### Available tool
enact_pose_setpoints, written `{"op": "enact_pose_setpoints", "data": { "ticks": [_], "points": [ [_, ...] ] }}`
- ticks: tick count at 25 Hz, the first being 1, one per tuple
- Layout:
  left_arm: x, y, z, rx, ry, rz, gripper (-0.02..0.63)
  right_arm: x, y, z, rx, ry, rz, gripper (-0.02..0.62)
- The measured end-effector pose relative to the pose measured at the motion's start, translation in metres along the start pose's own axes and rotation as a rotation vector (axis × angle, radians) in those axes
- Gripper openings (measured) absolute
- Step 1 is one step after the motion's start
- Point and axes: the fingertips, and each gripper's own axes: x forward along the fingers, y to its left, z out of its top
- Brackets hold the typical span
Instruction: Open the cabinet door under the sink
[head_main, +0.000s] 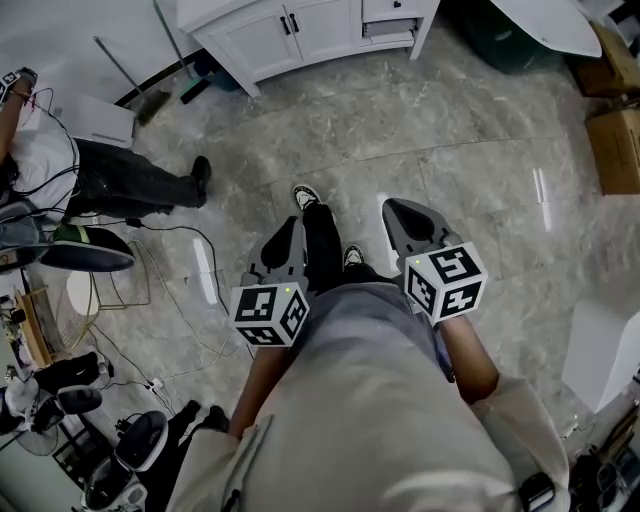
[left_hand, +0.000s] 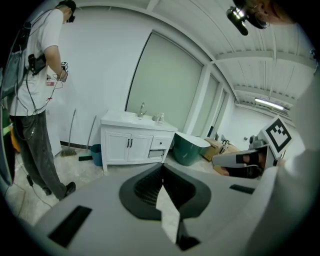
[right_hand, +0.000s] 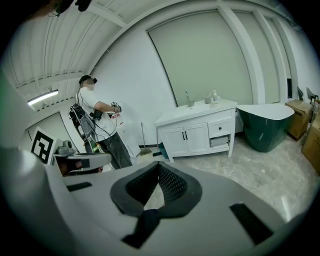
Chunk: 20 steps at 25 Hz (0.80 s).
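The white sink cabinet (head_main: 300, 30) stands across the marble floor, far ahead of both grippers, with its two doors (left_hand: 131, 147) closed and dark handles (right_hand: 185, 136) at their meeting edge. A drawer beside the doors sits slightly out. My left gripper (head_main: 293, 224) is held at waist height with its jaws closed together and nothing between them (left_hand: 162, 167). My right gripper (head_main: 397, 207) is level with it, also shut and empty (right_hand: 159, 164). Both point toward the cabinet from a distance. A faucet and bottles stand on the cabinet top.
A person (head_main: 120, 180) stands to the left near a broom (head_main: 130, 80) and a blue bin (left_hand: 96, 154). A dark green tub (right_hand: 262, 125) sits right of the cabinet, with cardboard boxes (head_main: 615, 140) beyond it. Cables (head_main: 190, 300) trail on the floor at left.
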Motion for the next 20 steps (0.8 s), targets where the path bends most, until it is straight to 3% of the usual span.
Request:
{"op": "enact_pose_setpoints", "data": {
  "ticks": [20],
  "points": [
    [0.131, 0.095, 0.11, 0.038, 0.032, -0.064, -0.002, 0.144, -0.03, 0.112, 0.009, 0.013, -0.009, 0.011]
  ]
}}
